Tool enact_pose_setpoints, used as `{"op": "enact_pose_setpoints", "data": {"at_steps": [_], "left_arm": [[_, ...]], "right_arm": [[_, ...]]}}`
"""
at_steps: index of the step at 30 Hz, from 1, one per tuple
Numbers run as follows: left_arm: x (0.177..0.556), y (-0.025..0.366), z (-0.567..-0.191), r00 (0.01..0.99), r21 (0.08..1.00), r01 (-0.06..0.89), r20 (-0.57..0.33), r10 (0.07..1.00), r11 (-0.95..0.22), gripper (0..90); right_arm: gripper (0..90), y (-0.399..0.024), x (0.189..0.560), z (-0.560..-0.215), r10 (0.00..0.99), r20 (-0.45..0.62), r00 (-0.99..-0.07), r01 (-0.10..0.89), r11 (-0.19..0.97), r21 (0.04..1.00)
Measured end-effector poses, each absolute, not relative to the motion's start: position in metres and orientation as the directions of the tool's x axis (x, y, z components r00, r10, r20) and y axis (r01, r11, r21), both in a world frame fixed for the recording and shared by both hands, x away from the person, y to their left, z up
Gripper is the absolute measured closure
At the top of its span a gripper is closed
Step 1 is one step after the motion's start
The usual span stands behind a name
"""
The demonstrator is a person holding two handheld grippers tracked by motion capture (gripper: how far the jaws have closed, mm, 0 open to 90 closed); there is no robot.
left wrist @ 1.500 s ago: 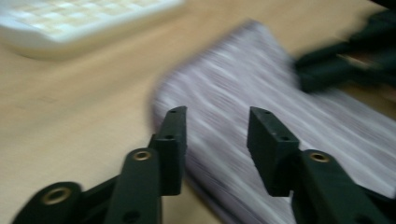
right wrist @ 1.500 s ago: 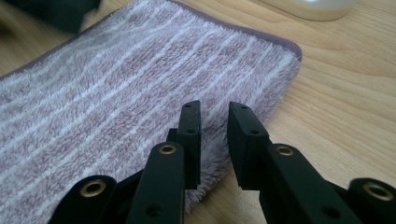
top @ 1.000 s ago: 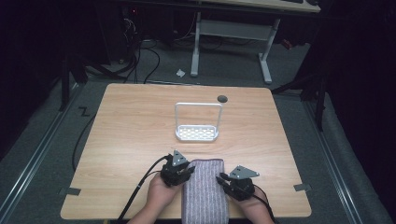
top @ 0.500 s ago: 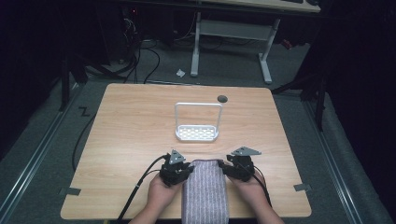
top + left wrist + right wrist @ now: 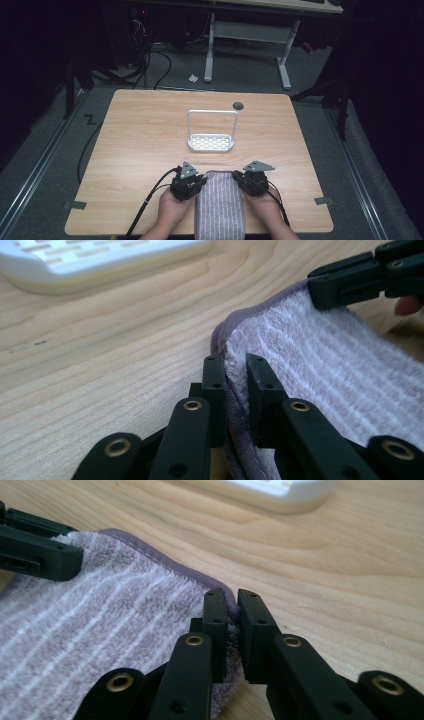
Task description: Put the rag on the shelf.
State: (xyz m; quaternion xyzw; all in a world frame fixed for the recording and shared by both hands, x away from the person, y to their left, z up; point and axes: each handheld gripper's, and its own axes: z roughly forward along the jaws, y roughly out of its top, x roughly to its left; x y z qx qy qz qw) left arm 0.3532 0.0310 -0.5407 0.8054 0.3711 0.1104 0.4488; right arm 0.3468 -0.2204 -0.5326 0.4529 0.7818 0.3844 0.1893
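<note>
A folded grey-purple striped towel (image 5: 220, 205) lies at the table's near edge, between the person's two hands. My left gripper (image 5: 200, 181) is at its far left corner. In the left gripper view my left gripper (image 5: 235, 372) is shut on the towel's (image 5: 325, 365) hemmed edge, and its jaws have just been closing on it. My right gripper (image 5: 239, 180) is at the far right corner. In the right gripper view my right gripper (image 5: 232, 607) pinches the towel's (image 5: 100, 625) corner, its jaws having just closed with the cloth between them.
A white rack (image 5: 211, 142) with a wire hoop stands mid-table, beyond the towel. A small dark round hole (image 5: 238, 105) sits near the far edge of the wooden table (image 5: 140, 150). Cables trail off the front left. A desk frame stands on the floor behind.
The right hand has moved forward and inward to the towel's far right corner, and its jaws have closed on the cloth. The left hand has stayed at the far left corner.
</note>
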Motion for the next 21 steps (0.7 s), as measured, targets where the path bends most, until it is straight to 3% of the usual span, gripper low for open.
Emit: {"op": "enact_pose_setpoints", "data": {"at_steps": [21], "left_arm": [[0.321, 0.041, -0.510, 0.666, 0.927, 0.340, -0.117, 0.737, -0.161, 79.6]], "right_arm": [[84.0, -0.206, 0.316, -0.511, 0.870, -0.012, -0.494, 0.362, 0.218, 0.906]]}}
